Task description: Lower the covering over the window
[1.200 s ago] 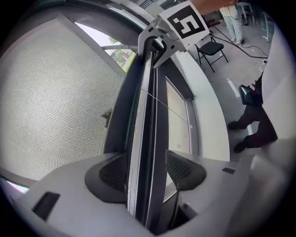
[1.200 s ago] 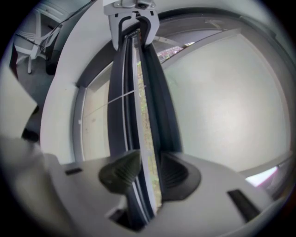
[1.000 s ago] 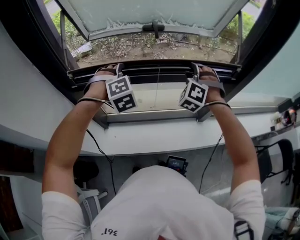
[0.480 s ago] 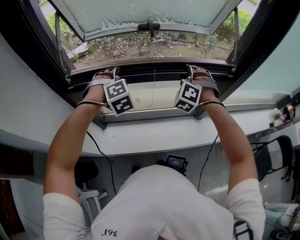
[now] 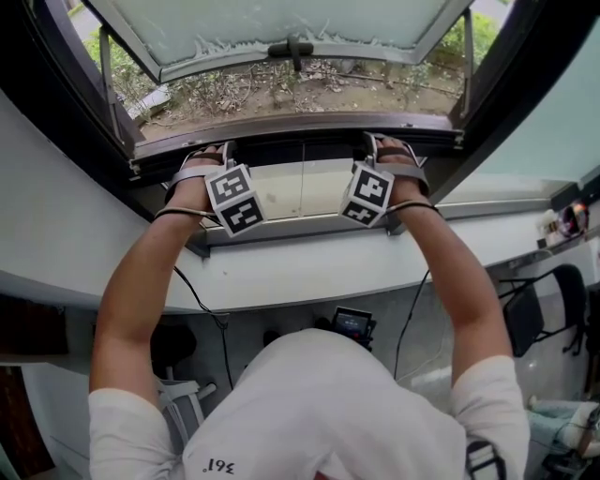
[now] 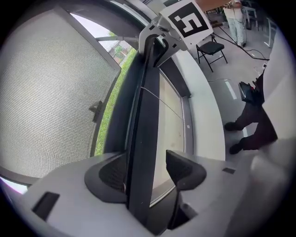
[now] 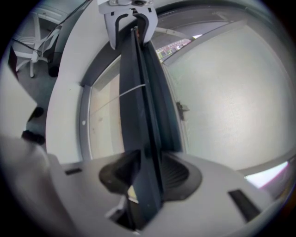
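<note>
A dark bar (image 5: pixel 300 131), the bottom rail of the window covering, runs across the window opening. My left gripper (image 5: pixel 214 150) is at its left part and my right gripper (image 5: pixel 378 142) at its right part. In the left gripper view the bar (image 6: pixel 143 139) lies against one pad while the other pad (image 6: pixel 182 169) stands apart from it, so my left gripper (image 6: pixel 148 171) is open around it. In the right gripper view both jaws of my right gripper (image 7: pixel 148 173) press on the bar (image 7: pixel 138 115).
Beyond the bar a frosted window sash (image 5: pixel 281 23) with a handle (image 5: pixel 291 49) is swung outward over a garden. A thin cord (image 5: pixel 302 183) hangs across the beige sill (image 5: pixel 281 202). Below are a white ledge (image 5: pixel 309 267), cables and chairs (image 5: pixel 553 309).
The bar and both grippers have shifted toward the top of the head view, farther from the sill. The hands sit slightly closer together.
</note>
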{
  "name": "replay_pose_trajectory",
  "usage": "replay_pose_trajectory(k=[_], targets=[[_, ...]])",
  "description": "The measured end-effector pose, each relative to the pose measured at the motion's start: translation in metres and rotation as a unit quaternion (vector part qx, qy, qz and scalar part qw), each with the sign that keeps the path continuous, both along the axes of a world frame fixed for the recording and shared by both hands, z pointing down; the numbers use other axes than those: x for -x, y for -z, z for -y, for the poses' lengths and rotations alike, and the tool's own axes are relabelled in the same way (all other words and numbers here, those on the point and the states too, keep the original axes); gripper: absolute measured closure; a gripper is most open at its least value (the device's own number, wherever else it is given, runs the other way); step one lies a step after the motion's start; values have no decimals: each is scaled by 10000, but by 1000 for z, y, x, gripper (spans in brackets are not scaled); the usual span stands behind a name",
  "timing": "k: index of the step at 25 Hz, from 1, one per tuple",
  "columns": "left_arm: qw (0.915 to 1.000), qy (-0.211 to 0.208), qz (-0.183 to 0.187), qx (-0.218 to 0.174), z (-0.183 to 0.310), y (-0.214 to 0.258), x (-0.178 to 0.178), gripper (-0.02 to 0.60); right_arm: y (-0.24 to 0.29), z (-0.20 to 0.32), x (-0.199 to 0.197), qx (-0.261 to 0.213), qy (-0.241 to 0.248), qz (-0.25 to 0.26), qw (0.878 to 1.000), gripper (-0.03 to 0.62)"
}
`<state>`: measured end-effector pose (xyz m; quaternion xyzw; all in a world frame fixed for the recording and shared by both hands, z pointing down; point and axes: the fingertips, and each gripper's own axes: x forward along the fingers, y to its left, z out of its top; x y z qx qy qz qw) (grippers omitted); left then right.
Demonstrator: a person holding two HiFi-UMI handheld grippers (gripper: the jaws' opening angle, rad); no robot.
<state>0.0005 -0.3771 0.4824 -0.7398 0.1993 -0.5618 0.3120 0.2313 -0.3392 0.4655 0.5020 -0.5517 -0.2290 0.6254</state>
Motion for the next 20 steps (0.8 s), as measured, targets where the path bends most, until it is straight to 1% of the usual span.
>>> replay_pose_trajectory(k=[5, 9, 15, 20], targets=[[10000, -5, 45, -8, 1, -1, 0, 322, 1, 2, 0, -42, -51, -16, 10000, 450], [10000, -24, 39, 85, -1, -5, 0, 322, -5, -1, 0, -17, -81, 72, 9999, 450], [9999, -32, -117, 100, 0, -6, -1, 321, -8, 1, 0, -231, -156, 167, 9995, 450], [9997, -45, -239, -2, 3, -7, -2, 321, -10, 4, 0, -389, -199, -1, 9990, 450]])
